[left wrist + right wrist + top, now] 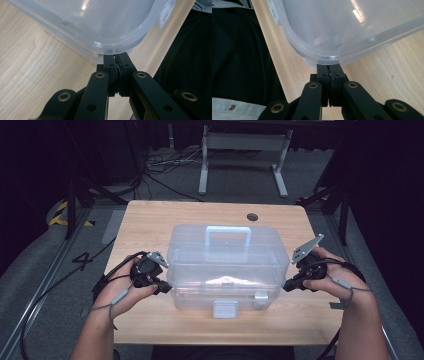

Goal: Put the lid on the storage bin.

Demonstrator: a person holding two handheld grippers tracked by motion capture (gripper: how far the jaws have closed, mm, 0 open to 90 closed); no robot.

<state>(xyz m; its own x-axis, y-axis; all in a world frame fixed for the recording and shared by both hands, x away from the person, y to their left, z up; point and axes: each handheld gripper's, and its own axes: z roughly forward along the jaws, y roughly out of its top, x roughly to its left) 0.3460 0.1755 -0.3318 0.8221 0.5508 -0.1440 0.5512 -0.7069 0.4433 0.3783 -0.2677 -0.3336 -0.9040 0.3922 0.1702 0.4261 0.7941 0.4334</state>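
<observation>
A clear plastic storage box (pixel 225 265) with a lid and a pale blue handle (pixel 228 236) stands in the middle of the wooden table (pixel 150 220). A grey latch (pixel 225 309) hangs at its front. My left gripper (pixel 167 287) is at the box's left end, jaws shut, with its tips tucked under the lid's rim. In the left gripper view the closed tips (pixel 118 55) meet the rounded corner of the box (pixel 100 22). My right gripper (pixel 286 286) mirrors this at the right end, shut, its tips (pixel 329 66) under the rim of the box (pixel 342 27).
A round cable hole (pixel 252 217) sits at the table's far right. Beyond the table are a grey metal stand (pixel 245 142) and loose cables (pixel 165 165) on the floor. Bare wood lies on both sides of the box.
</observation>
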